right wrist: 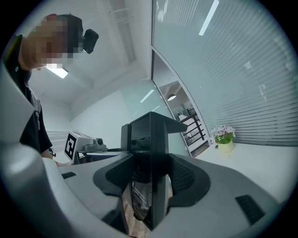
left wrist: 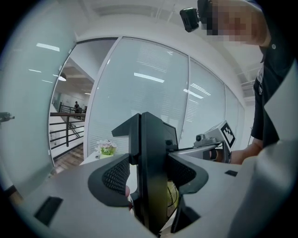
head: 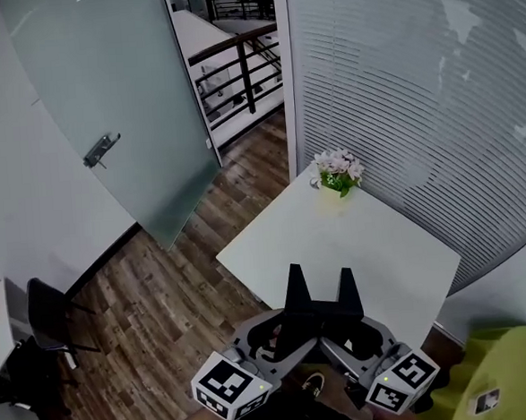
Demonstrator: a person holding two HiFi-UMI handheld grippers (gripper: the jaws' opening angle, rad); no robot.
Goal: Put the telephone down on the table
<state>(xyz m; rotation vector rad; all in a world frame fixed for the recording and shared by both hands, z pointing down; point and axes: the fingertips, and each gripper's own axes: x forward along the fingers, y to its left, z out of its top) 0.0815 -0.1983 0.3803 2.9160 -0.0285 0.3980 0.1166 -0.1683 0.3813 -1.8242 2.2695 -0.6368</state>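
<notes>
Telephone absent from every view, left gripper [head: 295, 279] and right gripper [head: 346, 281] both closed empty, side by side above near edge of white surface [head: 374, 251] bearing only far flower pot [head: 337, 177]; set-down seemingly not under way, locating it first.

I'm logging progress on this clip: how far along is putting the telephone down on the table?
Done: nothing visible. The white square table carries only a small pot of pale flowers, no telephone. In hand: nothing. The left tool and right tool are both shut and empty, side by side at the table's near edge. Left: the whole job; no telephone shows in any view.
</notes>
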